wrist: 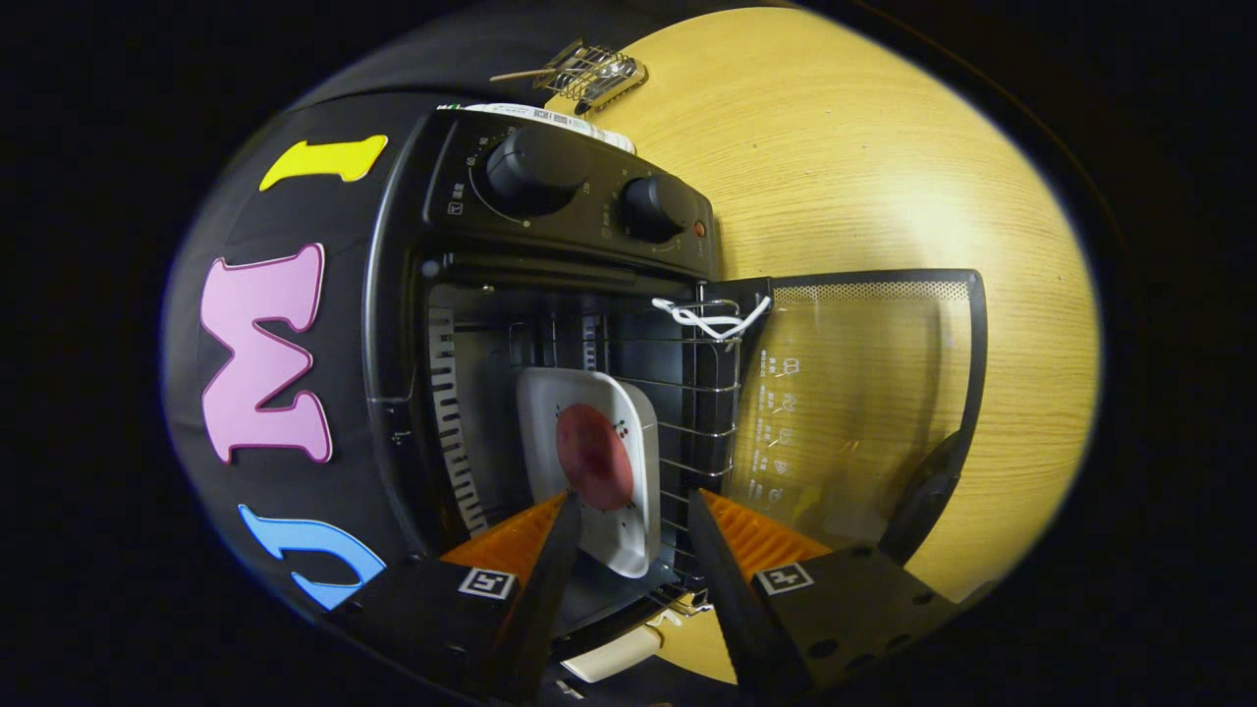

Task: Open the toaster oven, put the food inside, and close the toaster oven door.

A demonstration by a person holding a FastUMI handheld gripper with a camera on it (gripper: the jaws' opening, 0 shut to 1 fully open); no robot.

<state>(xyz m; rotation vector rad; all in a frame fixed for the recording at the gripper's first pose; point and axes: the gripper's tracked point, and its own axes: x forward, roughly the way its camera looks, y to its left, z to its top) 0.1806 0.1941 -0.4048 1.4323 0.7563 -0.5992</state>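
The tool (628,520) has its two fingers spread apart, gripping nothing; the gap between them looks straight into the open toaster oven (550,324).

Just ahead of the fingers, and partly seen through the gap between them, a white plate (628,412) sits on the wire rack (687,412) inside the oven cavity. On the plate lies the food (594,457), a round dark-red slice, close to the tip of one finger. Whether that finger touches the plate's near edge cannot be told.

The oven door (864,393) hangs open beside the other finger, its glass panel spread out over the wooden desk (884,157) and its dark handle (928,491) near that finger's base. A white cord (712,319) is looped at the rack's corner where the door meets the cavity.

Beyond the cavity are the oven's two black knobs (535,169), and farther off still, past the oven, a small wire holder (594,71) with a wooden stick rests on the desk. A pale object (614,656) lies under the oven's near edge, below the fingers.
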